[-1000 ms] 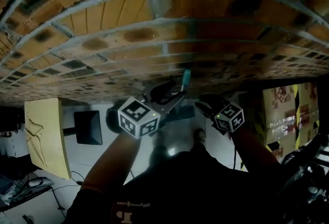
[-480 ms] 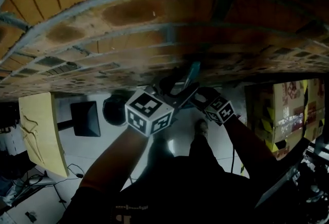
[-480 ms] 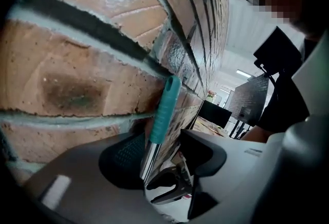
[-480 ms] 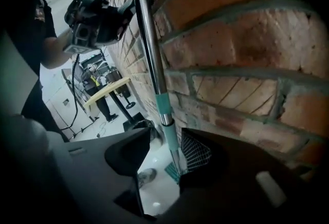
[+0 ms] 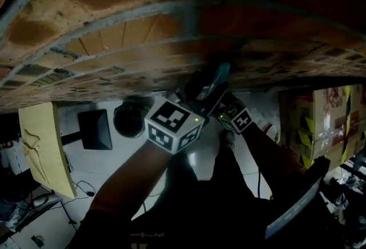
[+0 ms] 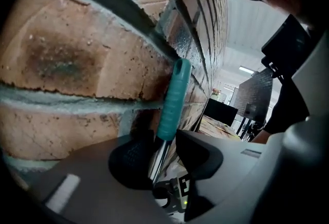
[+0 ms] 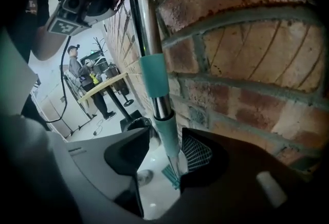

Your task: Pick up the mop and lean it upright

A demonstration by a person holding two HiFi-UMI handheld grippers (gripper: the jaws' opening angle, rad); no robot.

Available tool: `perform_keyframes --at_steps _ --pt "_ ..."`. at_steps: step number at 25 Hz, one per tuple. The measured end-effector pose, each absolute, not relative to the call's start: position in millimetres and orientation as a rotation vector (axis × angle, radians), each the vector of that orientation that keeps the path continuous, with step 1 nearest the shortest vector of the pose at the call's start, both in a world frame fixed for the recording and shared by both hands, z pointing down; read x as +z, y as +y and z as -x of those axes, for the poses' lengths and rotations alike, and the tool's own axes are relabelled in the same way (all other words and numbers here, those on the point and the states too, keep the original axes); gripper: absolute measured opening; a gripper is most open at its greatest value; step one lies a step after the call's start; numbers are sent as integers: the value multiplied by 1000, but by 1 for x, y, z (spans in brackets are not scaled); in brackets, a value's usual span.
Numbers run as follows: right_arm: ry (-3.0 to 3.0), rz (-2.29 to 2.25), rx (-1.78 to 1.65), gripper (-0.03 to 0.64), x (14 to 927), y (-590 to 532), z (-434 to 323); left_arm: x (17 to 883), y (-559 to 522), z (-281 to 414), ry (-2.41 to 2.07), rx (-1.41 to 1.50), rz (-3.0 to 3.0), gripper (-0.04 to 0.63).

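The mop stands upright against the brick wall (image 6: 77,53). Its teal grip (image 6: 174,99) rests on the bricks, and the top of the grip (image 5: 221,75) shows in the head view. My left gripper (image 6: 163,153) straddles the chrome shaft (image 6: 158,159) just below the grip. Its jaws are closing; the shaft lies against the left pad, with a small gap at the other. Lower down, my right gripper (image 7: 164,153) surrounds the shaft (image 7: 146,28) under a teal collar (image 7: 154,76). Its jaws are opening, with a gap on the left side. The mop's teal head (image 7: 169,174) is partly hidden below.
Cardboard boxes (image 5: 320,122) stand to the right by the wall. To the left are a pale board (image 5: 48,148), a black panel (image 5: 96,129) and a round dark object (image 5: 128,119) on the white floor. Two people (image 7: 82,71) stand at a table (image 7: 105,84) farther along the wall.
Both grippers have drawn closer together around the mop's upper shaft. The brick wall fills more of the head view than one second ago.
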State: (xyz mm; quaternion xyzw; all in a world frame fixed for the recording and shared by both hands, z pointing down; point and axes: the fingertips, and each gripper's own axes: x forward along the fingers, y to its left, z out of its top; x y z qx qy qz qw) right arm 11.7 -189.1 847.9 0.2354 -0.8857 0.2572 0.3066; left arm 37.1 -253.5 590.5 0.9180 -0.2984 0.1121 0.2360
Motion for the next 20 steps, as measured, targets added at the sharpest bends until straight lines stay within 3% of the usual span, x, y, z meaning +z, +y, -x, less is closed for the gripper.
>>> perform_keyframes --at_steps 4,20 --pt "-2384 -652 646 143 844 -195 -4 590 -254 -37 -832 303 -2561 126" --pt "-2468 -625 551 133 759 -181 -2 509 -241 -31 -808 212 -2635 117"
